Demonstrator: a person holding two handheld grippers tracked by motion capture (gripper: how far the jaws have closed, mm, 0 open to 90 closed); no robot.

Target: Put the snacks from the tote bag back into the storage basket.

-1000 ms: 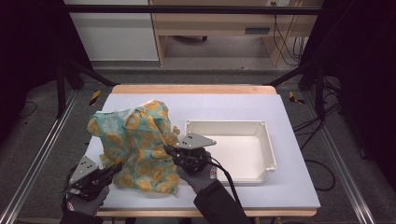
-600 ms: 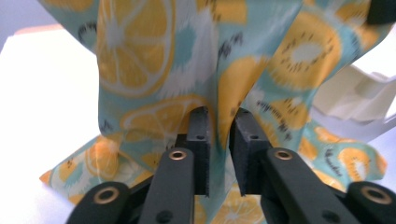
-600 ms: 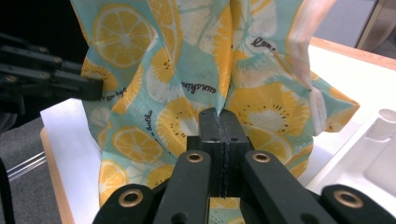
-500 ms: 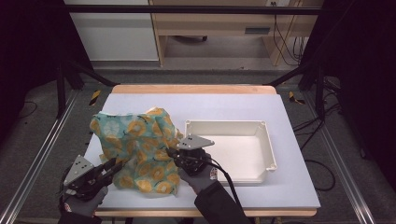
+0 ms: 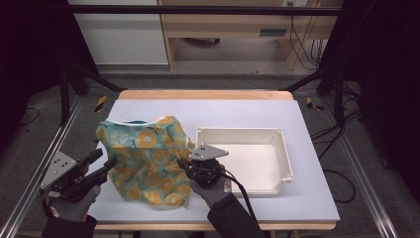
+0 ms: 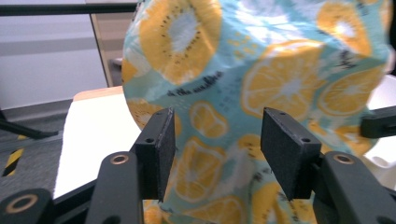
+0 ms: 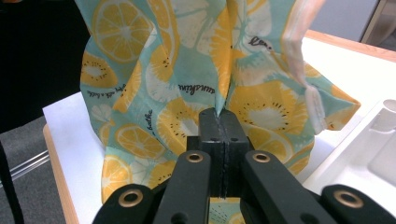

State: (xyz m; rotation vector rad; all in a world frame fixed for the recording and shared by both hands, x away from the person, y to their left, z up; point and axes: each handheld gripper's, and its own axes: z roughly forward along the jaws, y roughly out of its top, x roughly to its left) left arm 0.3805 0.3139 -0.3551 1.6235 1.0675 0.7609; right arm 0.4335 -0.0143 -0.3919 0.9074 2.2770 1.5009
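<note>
My left gripper hangs at the near left edge of the table, just off the cloth. Its jaws have just been opening and now stand apart with nothing between them; in the left gripper view the printed fabric fills the space beyond the two black pads without touching them. My right gripper is clamped tight on a pinch of that cloth: in the right gripper view a fold runs straight up out of the closed jaws. The thing I am working is a teal cotton cloth printed with orange and lemon slices, bunched and standing up from the pale lavender tabletop, left of centre. Just beyond my right gripper, beside the cloth, sits a shallow white rectangular plastic tray. Farther off runs the table's wooden back edge.
</note>
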